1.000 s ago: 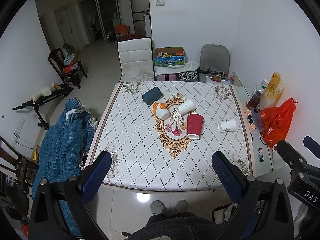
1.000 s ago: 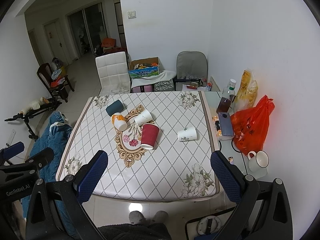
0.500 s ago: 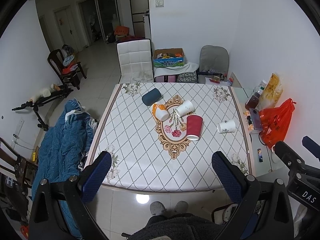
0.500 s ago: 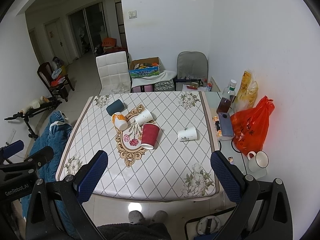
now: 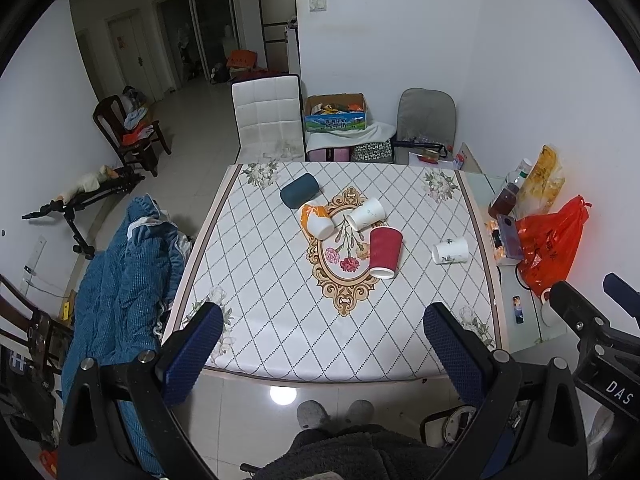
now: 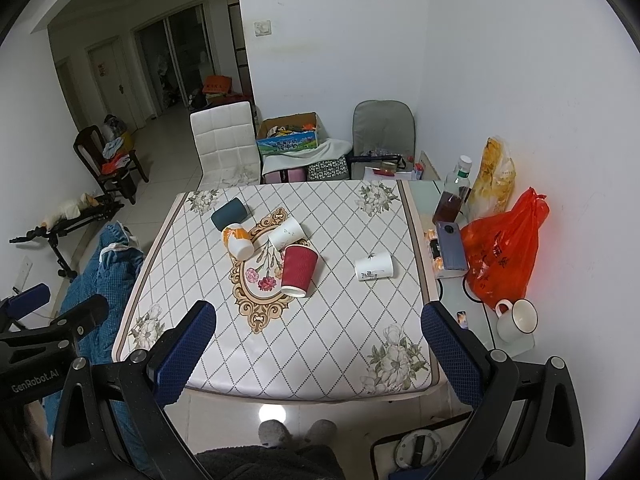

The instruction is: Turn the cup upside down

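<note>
Nothing of the task looks started yet: all five cups lie on their sides on the quilted table [image 5: 280,320], none standing mouth-down. In the left wrist view the dark teal cup [image 5: 299,196] sits just above centre, with the orange-and-white cup [image 5: 317,221] and a plain white paper cup [image 5: 366,213] right below it, touching or nearly so. The red ribbed cup [image 5: 385,252] lies at the middle of the frame, mouth toward the viewer, and a printed white cup [image 5: 450,250] lies apart at centre right.

The left gripper [image 5: 324,356] hangs at the bottom of its frame over the table's near edge, jaws spread wide and holding nothing. The right gripper [image 6: 316,354] is the same in its own view: jaws wide apart, empty, well short of every cup.

What is left, as I judge it, is the whole job: reach in, grasp a cup, turn it and set it rim-down. Which cup is meant cannot be told
</note>
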The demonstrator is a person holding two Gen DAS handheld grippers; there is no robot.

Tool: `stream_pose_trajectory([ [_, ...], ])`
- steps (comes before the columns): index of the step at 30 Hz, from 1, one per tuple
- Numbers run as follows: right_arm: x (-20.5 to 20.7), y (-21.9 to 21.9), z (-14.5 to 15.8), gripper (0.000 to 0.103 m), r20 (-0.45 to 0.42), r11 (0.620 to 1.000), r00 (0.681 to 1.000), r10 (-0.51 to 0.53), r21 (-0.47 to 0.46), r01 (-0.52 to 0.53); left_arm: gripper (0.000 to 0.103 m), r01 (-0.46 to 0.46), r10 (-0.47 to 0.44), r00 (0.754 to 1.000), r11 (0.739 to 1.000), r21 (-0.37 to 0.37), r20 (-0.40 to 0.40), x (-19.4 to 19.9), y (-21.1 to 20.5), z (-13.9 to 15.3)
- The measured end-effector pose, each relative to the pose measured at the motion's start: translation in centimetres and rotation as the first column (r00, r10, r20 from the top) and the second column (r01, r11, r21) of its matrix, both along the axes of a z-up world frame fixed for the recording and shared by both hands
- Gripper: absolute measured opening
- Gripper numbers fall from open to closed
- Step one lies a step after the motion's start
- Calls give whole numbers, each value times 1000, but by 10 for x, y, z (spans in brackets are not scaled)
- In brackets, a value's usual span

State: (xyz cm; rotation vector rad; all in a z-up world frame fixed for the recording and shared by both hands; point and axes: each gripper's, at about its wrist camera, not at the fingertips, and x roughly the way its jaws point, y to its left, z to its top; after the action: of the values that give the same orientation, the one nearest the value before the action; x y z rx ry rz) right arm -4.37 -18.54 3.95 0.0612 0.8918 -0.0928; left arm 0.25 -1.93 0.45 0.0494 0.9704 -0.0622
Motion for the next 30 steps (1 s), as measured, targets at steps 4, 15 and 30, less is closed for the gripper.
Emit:
stream_pose_trajectory([
  [4, -1, 0, -2, 103, -3, 1000, 1000, -1, 0, 1, 103, -12, 12, 1000, 1000, 3, -6, 3, 0, -5],
  [15, 33, -14, -76, 103, -112, 1000, 994, 0, -10, -1, 103, -84, 90, 993, 993, 86, -73, 45, -8, -67],
  [30, 114, -12, -225, 103, -315, 999, 949, -28, -28, 20, 103, -86, 117, 960, 988, 132, -254, 156, 4, -170],
])
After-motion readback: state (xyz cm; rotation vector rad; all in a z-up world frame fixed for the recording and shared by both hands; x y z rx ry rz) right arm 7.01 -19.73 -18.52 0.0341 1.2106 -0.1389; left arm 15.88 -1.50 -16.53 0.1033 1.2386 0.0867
